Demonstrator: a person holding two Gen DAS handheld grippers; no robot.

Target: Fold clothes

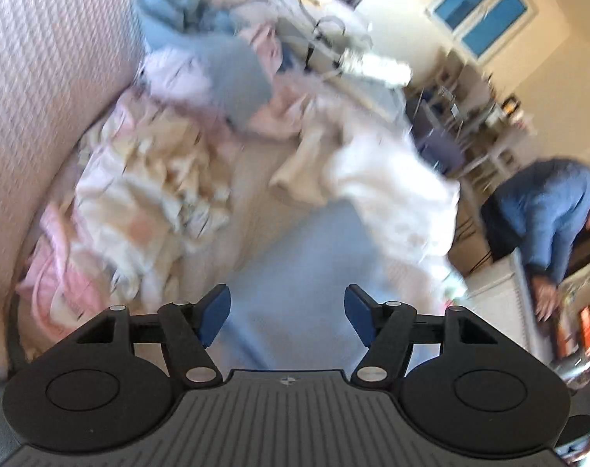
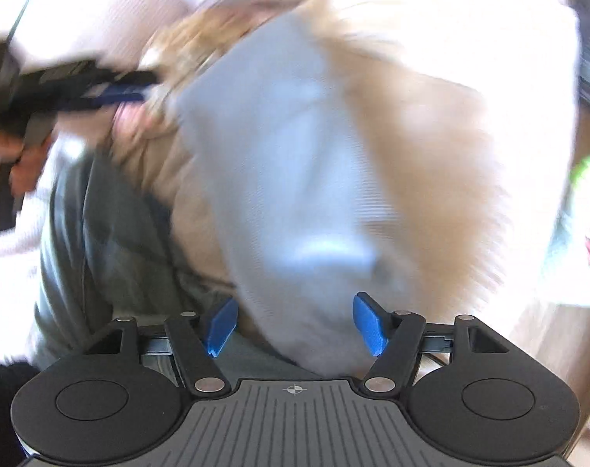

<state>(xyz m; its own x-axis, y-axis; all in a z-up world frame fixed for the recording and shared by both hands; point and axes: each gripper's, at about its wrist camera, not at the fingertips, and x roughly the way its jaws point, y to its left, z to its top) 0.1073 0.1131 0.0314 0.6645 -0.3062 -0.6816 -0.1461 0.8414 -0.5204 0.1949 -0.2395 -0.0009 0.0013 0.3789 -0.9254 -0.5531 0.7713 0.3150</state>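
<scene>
Both sets of jaws stand spread apart, gripping nothing. The left gripper (image 1: pixel 287 311) hangs above a pale blue garment (image 1: pixel 295 272) spread out on the bed (image 1: pixel 252 163), its 2 blue pads clear of the cloth. The right gripper (image 2: pixel 295 321) hovers close over what appears to be the same blue garment (image 2: pixel 279 179), though heavy motion blur in that view makes the match a fair guess only; the other gripper shows as a dark smear at the upper left.

Beyond the blue piece, a heap of unfolded laundry (image 1: pixel 158 179) crowds the far side of the bed: cream and beige pieces, a pink garment (image 1: pixel 57 280) at the left edge, a grey-blue one (image 1: pixel 232 78) and light blue ones higher up, with a white piece (image 1: pixel 396 202) draped toward the right edge. No finished, stacked pile is visible in either view. Judging by this, most of the folding is left to do; the blue garment lies fairly flat, which would suit either a piece laid out for folding or one partly folded, and the blur does not settle which.

The bed carries a pale cover and meets a quilted headboard (image 1: pixel 42 58). Behind it are a cream-walled room, a window (image 1: pixel 485 11) and cluttered shelves (image 1: pixel 489 116). Another person in a blue top (image 1: pixel 547 210) bends over at right.
</scene>
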